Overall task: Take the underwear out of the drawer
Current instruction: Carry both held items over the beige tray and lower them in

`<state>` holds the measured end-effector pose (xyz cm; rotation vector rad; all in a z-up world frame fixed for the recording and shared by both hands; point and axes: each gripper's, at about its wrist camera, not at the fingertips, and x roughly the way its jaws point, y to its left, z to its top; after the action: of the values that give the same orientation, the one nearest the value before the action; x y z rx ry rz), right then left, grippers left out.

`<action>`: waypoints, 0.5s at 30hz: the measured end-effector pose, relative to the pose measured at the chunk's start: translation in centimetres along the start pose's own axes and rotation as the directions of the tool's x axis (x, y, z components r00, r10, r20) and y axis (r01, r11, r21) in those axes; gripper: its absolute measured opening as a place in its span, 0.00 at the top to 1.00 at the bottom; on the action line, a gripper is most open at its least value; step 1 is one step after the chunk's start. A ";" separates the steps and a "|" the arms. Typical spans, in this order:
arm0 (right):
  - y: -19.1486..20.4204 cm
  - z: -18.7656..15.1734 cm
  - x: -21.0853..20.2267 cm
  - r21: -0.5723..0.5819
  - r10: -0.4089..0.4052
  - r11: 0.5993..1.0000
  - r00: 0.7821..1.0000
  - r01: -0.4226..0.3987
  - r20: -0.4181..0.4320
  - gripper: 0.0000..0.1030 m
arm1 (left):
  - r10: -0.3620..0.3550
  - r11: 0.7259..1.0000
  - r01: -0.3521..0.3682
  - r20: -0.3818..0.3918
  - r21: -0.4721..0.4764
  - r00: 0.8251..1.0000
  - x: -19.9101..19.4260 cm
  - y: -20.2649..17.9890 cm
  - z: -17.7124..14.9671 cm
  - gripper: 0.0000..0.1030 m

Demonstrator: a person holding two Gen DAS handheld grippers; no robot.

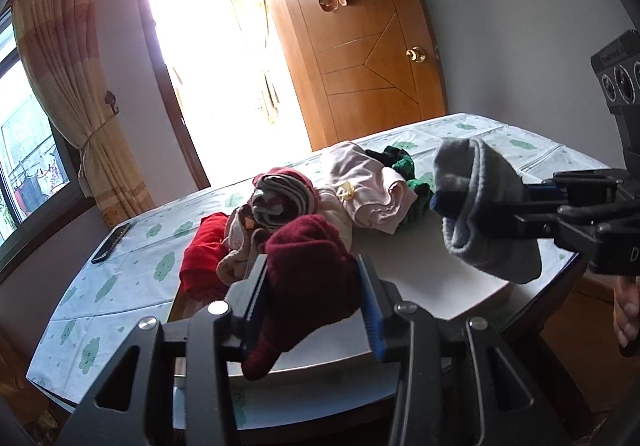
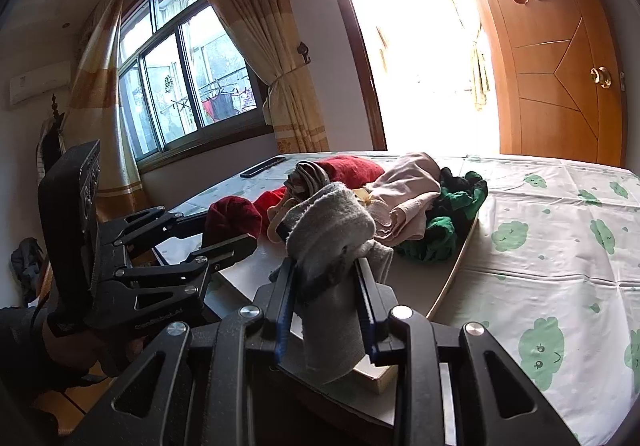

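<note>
Underwear is being lifted out: left claw (image 1: 312, 298) pinches a dark red piece (image 1: 308, 270), right claw (image 2: 326, 302) pinches a grey piece (image 2: 332, 230), above the drawer (image 1: 420, 278); next they need a clear spot at 3 o'clock on the bed (image 2: 560, 246).

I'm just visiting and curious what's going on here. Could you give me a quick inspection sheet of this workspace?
Surface: table under a cloud-print cloth, with a drawer on it.
Job's things: pile of underwear in the drawer.
Clutter: remote control on the cloth.
Grippers: left gripper clamps a dark red piece; right gripper clamps a grey piece.
Cables: nothing seen.
Surroundings: wooden door, window, curtains.
</note>
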<state>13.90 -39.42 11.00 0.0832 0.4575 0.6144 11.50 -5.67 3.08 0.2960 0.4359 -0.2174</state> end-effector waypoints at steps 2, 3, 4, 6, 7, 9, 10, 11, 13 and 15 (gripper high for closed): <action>-0.4 0.3 0.5 0.001 -0.010 1.000 1.000 0.010 -0.015 0.70 | -0.012 1.000 0.011 -0.020 -0.017 1.000 0.7 0.2 0.3 0.60; -0.6 0.5 0.9 0.005 -0.014 1.000 1.000 0.014 -0.028 0.70 | -0.018 1.000 0.017 -0.033 -0.023 0.999 1.1 0.3 0.4 0.60; -0.8 0.6 1.3 0.010 -0.018 1.000 0.999 0.019 -0.044 0.70 | -0.023 0.999 0.022 -0.043 -0.030 0.999 1.5 0.4 0.5 0.60; -1.2 0.7 2.1 0.013 -0.026 1.000 0.997 0.027 -0.074 0.70 | -0.038 0.998 0.035 -0.066 -0.049 0.997 2.4 0.6 0.7 0.60; -1.4 0.7 2.5 0.012 -0.031 0.999 0.996 0.032 -0.087 0.70 | -0.048 0.997 0.043 -0.078 -0.058 0.996 2.7 0.6 0.7 0.60; -1.7 0.7 3.4 0.009 -0.043 0.999 0.991 0.045 -0.123 0.69 | -0.066 0.996 0.059 -0.100 -0.074 0.993 3.5 0.6 0.6 0.60; -1.8 0.6 3.8 0.009 -0.047 0.999 0.989 0.048 -0.140 0.69 | -0.070 0.995 0.062 -0.108 -0.076 0.992 3.7 0.6 0.5 0.60; -2.0 0.6 4.2 0.009 -0.050 0.999 0.987 0.052 -0.154 0.69 | -0.072 0.995 0.064 -0.114 -0.076 0.991 4.0 0.5 0.5 0.60; -2.2 0.6 4.7 0.004 -0.057 0.998 0.983 0.059 -0.172 0.69 | -0.084 0.994 0.074 -0.131 -0.079 0.988 4.5 0.3 0.4 0.60; -2.3 0.6 5.2 0.005 -0.063 0.998 0.979 0.065 -0.194 0.69 | -0.098 0.993 0.086 -0.152 -0.085 0.983 5.0 0.0 0.4 0.60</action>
<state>19.17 -38.30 9.03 0.0194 0.6503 0.5591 16.10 -6.48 1.19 0.2167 0.6129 -0.2677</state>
